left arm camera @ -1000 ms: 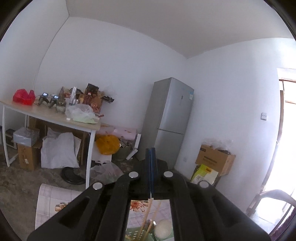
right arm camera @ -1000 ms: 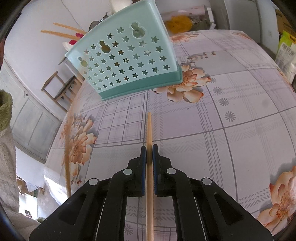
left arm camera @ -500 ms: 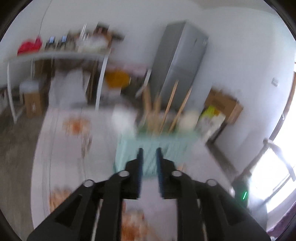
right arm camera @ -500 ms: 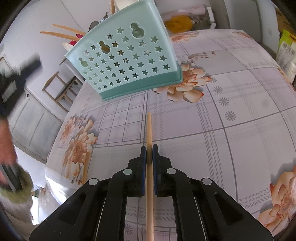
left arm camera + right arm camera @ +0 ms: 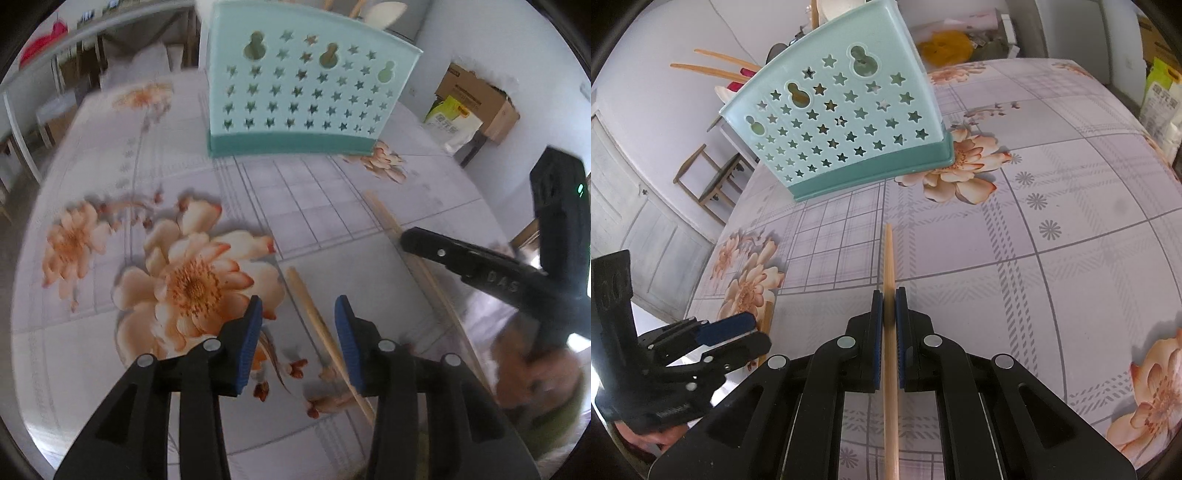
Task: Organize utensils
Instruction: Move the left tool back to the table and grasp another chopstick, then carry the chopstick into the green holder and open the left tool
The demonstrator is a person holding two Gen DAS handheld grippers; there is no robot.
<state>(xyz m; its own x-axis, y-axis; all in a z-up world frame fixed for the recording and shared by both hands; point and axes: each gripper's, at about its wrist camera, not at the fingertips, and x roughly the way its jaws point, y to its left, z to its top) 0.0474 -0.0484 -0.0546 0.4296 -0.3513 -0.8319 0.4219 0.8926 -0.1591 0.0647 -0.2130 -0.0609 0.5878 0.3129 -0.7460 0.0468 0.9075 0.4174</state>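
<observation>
My left claw (image 5: pixel 298 325), jaws just opening, stands half-wide astride a thin, stiff, light wooden chopstick (image 5: pixel 317 328); I should take it mid-length.

The utensils (image 5: pixel 382 14) standing in the teal holder (image 5: pixel 303 92) are cut off by the top edge in the left wrist view. The hand (image 5: pixel 535 376) behind the right claw (image 5: pixel 404 236) is a blur. The chopstick (image 5: pixel 889 332) that claw grips runs out past the bottom edge.

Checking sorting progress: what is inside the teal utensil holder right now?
Above the teal utensil holder's rim poke two wooden chopsticks, something red and a pale spoon-like piece. The star-holed wall covers their lower parts and anything shorter.
</observation>
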